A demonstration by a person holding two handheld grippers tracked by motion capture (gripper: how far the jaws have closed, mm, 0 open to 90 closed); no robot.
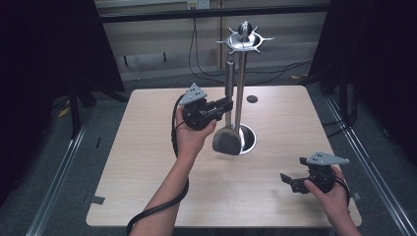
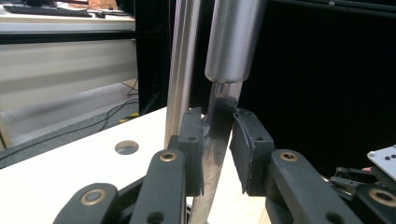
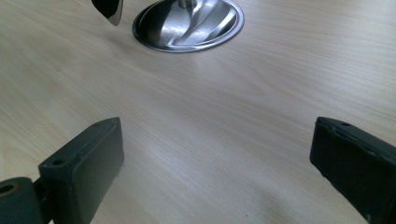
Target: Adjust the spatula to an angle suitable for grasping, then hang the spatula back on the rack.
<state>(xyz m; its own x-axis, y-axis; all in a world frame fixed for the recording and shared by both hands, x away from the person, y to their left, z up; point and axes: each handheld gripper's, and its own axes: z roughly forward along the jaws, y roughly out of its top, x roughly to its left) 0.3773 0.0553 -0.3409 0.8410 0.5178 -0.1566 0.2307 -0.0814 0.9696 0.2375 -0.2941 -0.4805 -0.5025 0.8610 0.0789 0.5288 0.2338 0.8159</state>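
Observation:
A steel utensil with a thick round handle (image 1: 229, 78) and a broad dark head (image 1: 226, 140) hangs from the spoked top (image 1: 244, 40) of a steel stand. The stand's pole (image 1: 239, 93) rises from a round base (image 1: 250, 139). My left gripper (image 1: 227, 104) is shut on the utensil's thin shank, just under the handle. In the left gripper view both pads (image 2: 192, 140) close on the shank of the utensil (image 2: 217, 140), with the pole (image 2: 182, 70) right behind. My right gripper (image 1: 293, 169) stands open low over the table's right front, jaws wide apart with bare wood between them (image 3: 217, 154).
The light wooden table (image 1: 147, 172) has a small round hole (image 1: 252, 99) behind the stand. The stand's base (image 3: 187, 23) and the tip of the utensil's head (image 3: 108, 9) lie ahead of the right gripper. Cables run over the floor behind the table.

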